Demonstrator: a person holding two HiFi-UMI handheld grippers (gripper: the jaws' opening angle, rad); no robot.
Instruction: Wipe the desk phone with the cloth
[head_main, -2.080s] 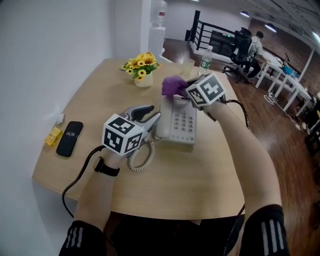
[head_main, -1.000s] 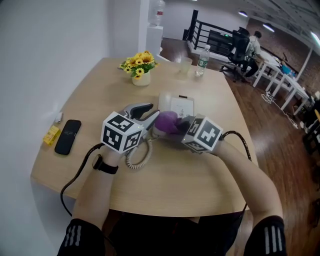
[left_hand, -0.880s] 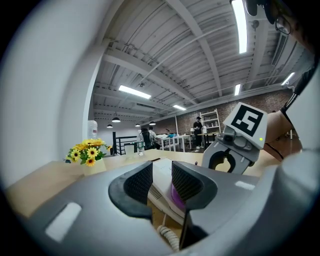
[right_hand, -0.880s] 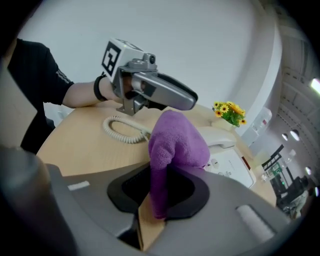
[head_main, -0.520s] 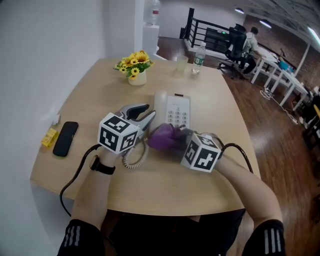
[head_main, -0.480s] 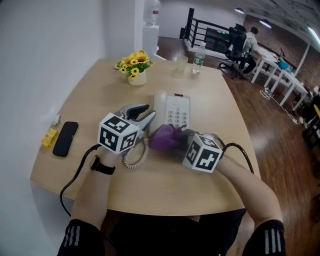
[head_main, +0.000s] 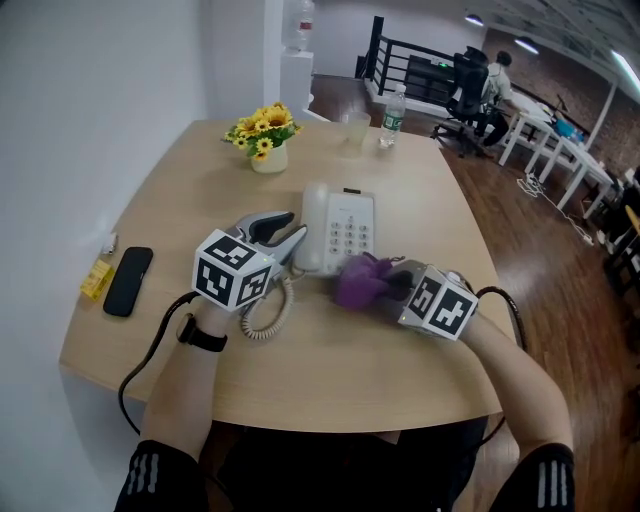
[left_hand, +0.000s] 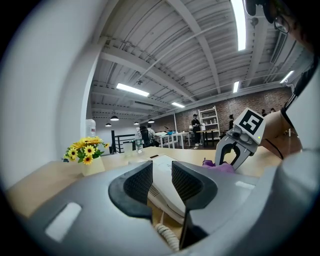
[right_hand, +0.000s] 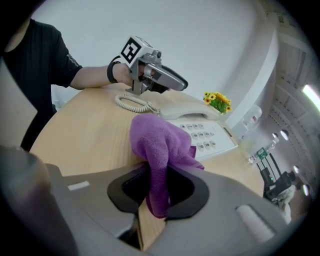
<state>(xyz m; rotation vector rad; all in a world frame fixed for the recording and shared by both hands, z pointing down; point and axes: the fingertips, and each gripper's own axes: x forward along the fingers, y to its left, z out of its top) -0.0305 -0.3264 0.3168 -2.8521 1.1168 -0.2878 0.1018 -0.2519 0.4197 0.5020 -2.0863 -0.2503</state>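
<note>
The white desk phone (head_main: 340, 228) lies mid-table, its keypad facing up. My left gripper (head_main: 290, 232) sits at its near left corner beside the handset, slightly open with nothing between the jaws; past them the left gripper view shows the phone (left_hand: 163, 199). My right gripper (head_main: 392, 287) is shut on a purple cloth (head_main: 360, 280), which touches the table just off the phone's near right corner. In the right gripper view the cloth (right_hand: 160, 140) bunches up from the jaws, with the phone (right_hand: 202, 132) and the left gripper (right_hand: 181, 85) beyond it.
A coiled cord (head_main: 262, 315) loops by the left gripper. A sunflower vase (head_main: 262, 140), a cup (head_main: 352, 130) and a bottle (head_main: 387, 125) stand at the far edge. A black mobile (head_main: 125, 280) and a yellow item (head_main: 97, 278) lie at left.
My right gripper drew the cloth from the phone's far end down over the keypad, then off its near right corner onto the table. The left gripper stayed by the handset.
</note>
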